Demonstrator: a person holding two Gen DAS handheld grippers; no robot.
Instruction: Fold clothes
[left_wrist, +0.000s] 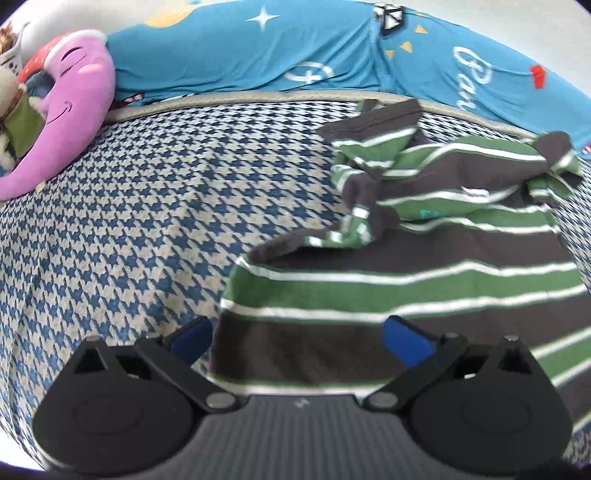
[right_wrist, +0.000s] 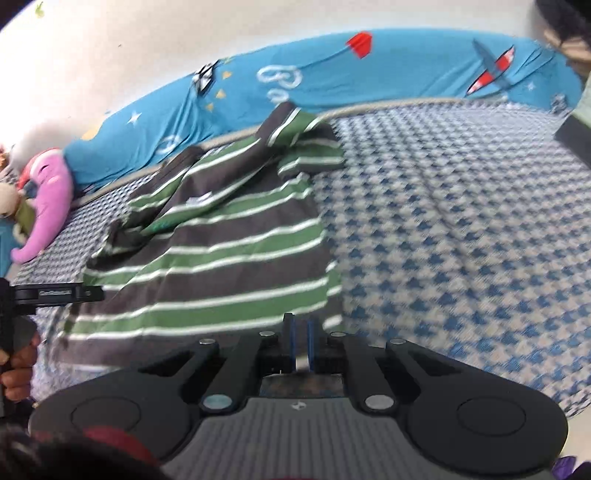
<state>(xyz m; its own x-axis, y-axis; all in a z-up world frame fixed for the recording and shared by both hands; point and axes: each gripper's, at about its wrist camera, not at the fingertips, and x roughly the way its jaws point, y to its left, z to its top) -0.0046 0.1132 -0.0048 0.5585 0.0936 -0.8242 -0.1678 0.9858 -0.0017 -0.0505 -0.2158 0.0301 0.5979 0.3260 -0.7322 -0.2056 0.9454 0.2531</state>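
Ahead of both claws the striped shirt (left_wrist: 424, 258) lies rumpled on the bed (left_wrist: 129, 221), its hem between the left claw (left_wrist: 295, 338)'s wide-open fingers, while the right claw (right_wrist: 300, 343) pinches its near corner shut, the pinched cloth blurred and mostly hidden.

text: white cursive "Par", cut off | on: blue sheet (left_wrist: 229, 55) | place: beyond left gripper (left_wrist: 299, 341), upper right | else: unreadable

Both wrist cameras look steeply down, close over the blue-and-white houndstooth bed (left_wrist: 110, 221), sharing the green-and-grey striped shirt (right_wrist: 221, 251) toward twelve o'clock.
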